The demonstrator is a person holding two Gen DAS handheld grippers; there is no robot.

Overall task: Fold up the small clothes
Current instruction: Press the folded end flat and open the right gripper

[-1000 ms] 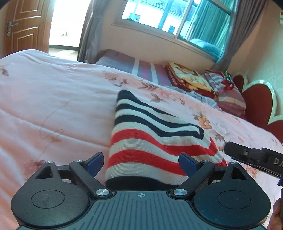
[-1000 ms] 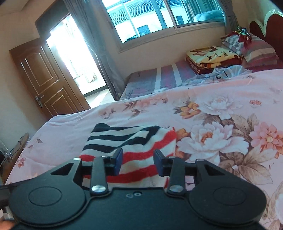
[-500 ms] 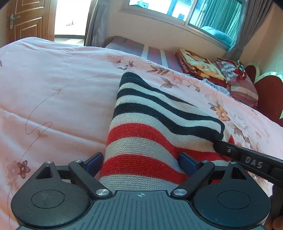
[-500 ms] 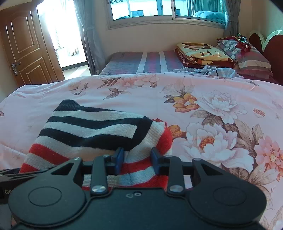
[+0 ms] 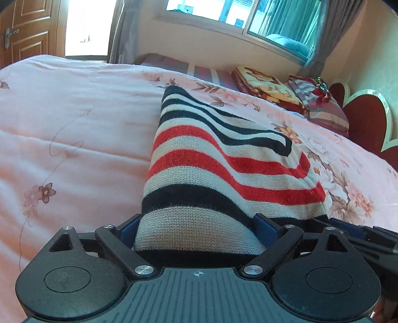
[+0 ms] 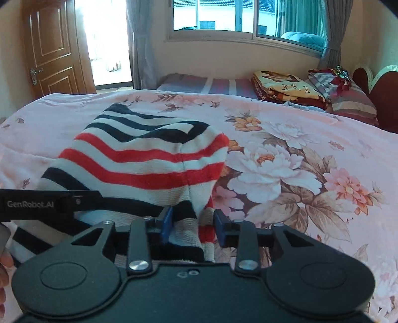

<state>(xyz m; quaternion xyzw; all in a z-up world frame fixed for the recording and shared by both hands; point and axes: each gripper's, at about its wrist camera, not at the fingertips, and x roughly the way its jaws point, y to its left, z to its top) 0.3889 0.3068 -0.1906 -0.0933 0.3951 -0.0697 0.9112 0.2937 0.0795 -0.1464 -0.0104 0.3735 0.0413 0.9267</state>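
Nearest, left gripper spread wide around near hem of red, white and navy striped knitted garment; right gripper pinching its corner. Long axis running straight ahead over pink floral bedspread.

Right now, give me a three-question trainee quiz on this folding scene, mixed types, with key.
1. True or false: the red, white and navy striped knit garment lies on a pink floral bedspread.
2. Multiple choice: which gripper has garment fabric between its fingers? A) left gripper only B) right gripper only C) both
3. Fill in: the folded blankets sit below the ____.

Key: 1 true; 2 C; 3 window
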